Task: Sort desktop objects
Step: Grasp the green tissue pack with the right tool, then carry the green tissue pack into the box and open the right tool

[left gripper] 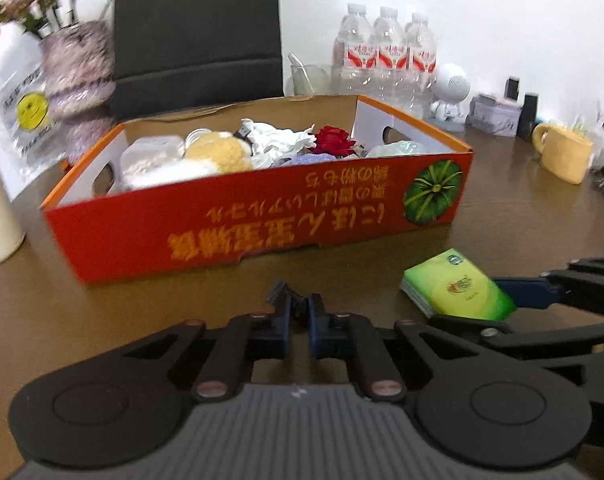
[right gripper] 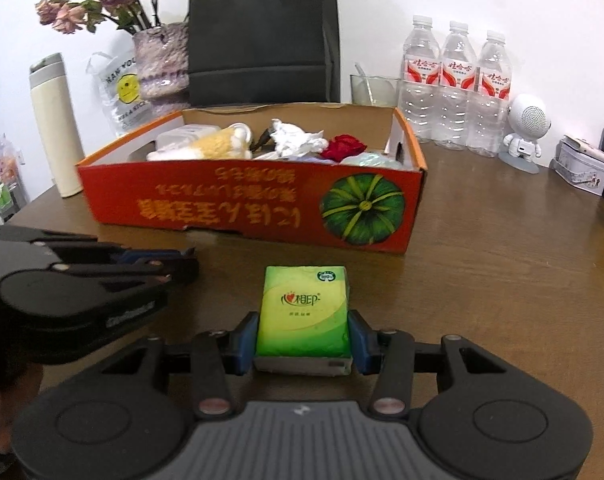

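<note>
The right gripper (right gripper: 303,334) is pinching the green, flat, plastic-wrapped tissue pack (right gripper: 305,314), one blue pad on each long side, gripping its near half while the far end juts forward toward the box. Whether the pack rests on the brown wooden table (right gripper: 501,272) or is just clear of it, I can't say from here. Ahead, near but apart, stands the red-and-orange open cardboard box with the green pumpkin print (right gripper: 262,208), already crowded: a yellow plush toy (right gripper: 222,144), crumpled white paper (right gripper: 294,136), a red fabric rose (right gripper: 343,146). The left gripper (left gripper: 300,312) sits beside and left of the pack, jaws pressed almost together on nothing, so it's out of the play.

My judgement: this is the carry into the box. Do it well by keeping the squeeze steady — a soft pack can bow and slip — raising the far end above the front wall before travelling forward, and aiming for the gap near the right end, past the rose. Lower it first, then let go. Steer clear of the three clear plastic water bottles (right gripper: 455,84) behind.
</note>
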